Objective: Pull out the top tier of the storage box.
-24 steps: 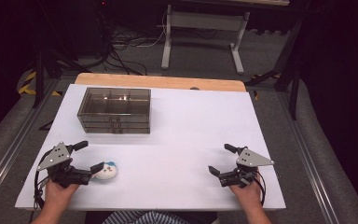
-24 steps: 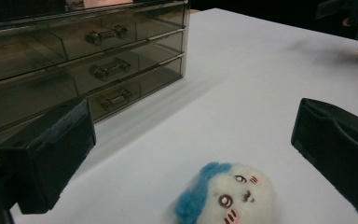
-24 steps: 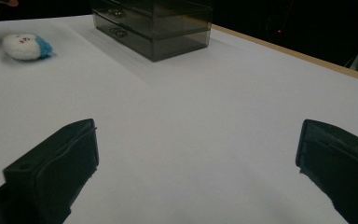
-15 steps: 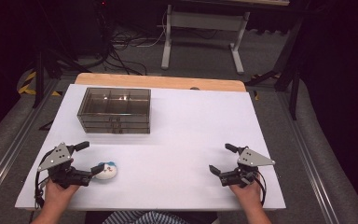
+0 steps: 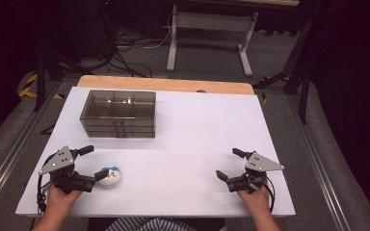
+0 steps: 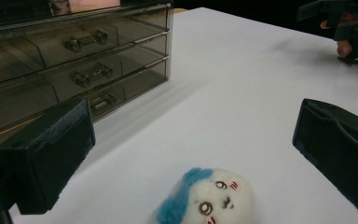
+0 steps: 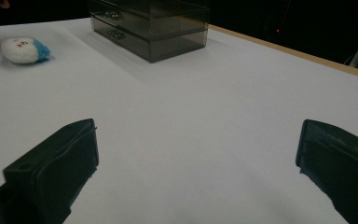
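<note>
1. Seeing almost no change from a moment ago: still hovering the left tongs (image 5: 95,162) wide open and empty by the small white-and-blue plush toy (image 5: 110,176), near jaw just beside it.
2. Judging any grasp as not yet begun.
3. Finding the toy lying on the white counter (image 5: 197,134) near its front left, well apart from the smoky clear plastic drawer unit (image 5: 118,113).
4. Reading its long axis as running roughly near-to-far, blue end pointing far, face turned upward.
5. Resting the right tongs (image 5: 228,163) low at the front right, wide open, gripping nothing.

drawer unit (image 5: 118,113): smoky clear, table's (image 5: 202,125) far left | plush toy (image 5: 110,175): near left | contents: seemingly empty
</note>
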`<state>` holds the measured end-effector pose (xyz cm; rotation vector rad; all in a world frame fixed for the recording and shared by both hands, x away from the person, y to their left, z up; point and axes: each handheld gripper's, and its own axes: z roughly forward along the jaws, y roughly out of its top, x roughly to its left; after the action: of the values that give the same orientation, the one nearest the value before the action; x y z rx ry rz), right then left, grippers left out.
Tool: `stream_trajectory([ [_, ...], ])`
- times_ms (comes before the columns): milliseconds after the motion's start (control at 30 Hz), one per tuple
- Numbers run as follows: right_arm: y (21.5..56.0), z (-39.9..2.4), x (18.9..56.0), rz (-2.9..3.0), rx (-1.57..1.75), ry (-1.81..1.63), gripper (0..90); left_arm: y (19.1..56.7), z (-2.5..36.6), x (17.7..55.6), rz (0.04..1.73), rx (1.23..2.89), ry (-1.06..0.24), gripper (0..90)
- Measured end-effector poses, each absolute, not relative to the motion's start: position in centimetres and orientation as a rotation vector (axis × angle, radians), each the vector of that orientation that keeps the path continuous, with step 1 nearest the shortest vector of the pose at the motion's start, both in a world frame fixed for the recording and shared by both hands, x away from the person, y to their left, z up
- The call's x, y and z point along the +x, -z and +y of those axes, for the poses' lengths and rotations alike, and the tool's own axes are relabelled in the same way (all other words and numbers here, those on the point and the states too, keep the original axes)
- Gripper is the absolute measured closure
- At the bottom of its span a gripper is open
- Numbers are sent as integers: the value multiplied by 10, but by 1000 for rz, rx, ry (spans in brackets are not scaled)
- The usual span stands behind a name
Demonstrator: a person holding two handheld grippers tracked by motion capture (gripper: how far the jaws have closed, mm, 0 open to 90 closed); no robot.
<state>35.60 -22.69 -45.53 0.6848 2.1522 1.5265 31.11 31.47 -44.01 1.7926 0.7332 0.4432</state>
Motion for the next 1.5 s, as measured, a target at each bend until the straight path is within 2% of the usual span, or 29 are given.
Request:
stream_trajectory([
  [200, 456, -227, 356, 2153, 686, -1523, 0, 434, 314, 315, 716, 1774, -414, 1],
  [700, 456, -228, 356, 2152, 696, -1535, 0, 416, 295, 331, 626, 1857, -445, 48],
  [1200, 457, -229, 356, 2153, 696, -1545, 0, 406, 285, 347, 612, 1907, -438, 66],
  [1333, 456, -229, 356, 2156, 688, -1563, 0, 404, 278, 352, 594, 2006, -479, 69],
  [1500, 457, -230, 357, 2156, 692, -1571, 0, 405, 276, 357, 588, 2018, -467, 72],
])
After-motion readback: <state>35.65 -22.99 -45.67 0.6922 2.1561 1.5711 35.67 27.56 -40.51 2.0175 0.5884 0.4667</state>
